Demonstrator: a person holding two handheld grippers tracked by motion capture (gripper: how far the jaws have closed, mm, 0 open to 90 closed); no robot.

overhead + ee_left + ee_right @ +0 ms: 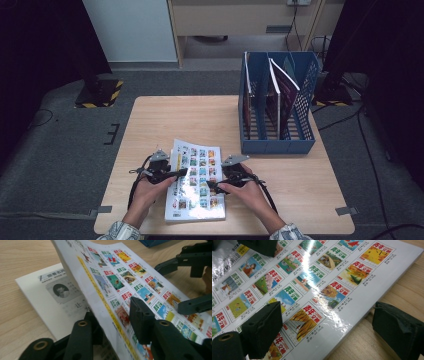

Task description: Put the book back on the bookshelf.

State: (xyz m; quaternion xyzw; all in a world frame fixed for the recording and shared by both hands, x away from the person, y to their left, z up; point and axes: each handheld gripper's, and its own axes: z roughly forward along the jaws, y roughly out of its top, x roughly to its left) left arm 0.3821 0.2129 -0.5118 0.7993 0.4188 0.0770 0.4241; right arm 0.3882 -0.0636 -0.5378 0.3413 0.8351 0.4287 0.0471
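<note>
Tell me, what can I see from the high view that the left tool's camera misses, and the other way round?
High view: the blue file rack with books standing in it, the whole wooden table and both forearms. Left gripper view: the cover is lifted off the inner page, which bears a small portrait, with one jaw under the cover and one on top. Both: the magazine, its cover of small pictures, and both tools, left tool and right tool.

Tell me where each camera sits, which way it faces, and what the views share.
High view: above the person's side, looking forward and down on the table; forearms, both hands, left gripper and right gripper.
Left gripper view: rides the left gripper, jaws either side of the lifted cover.
Right gripper view: rides the right gripper, jaws straddling the magazine's edge.
Shared: the magazine.
</note>
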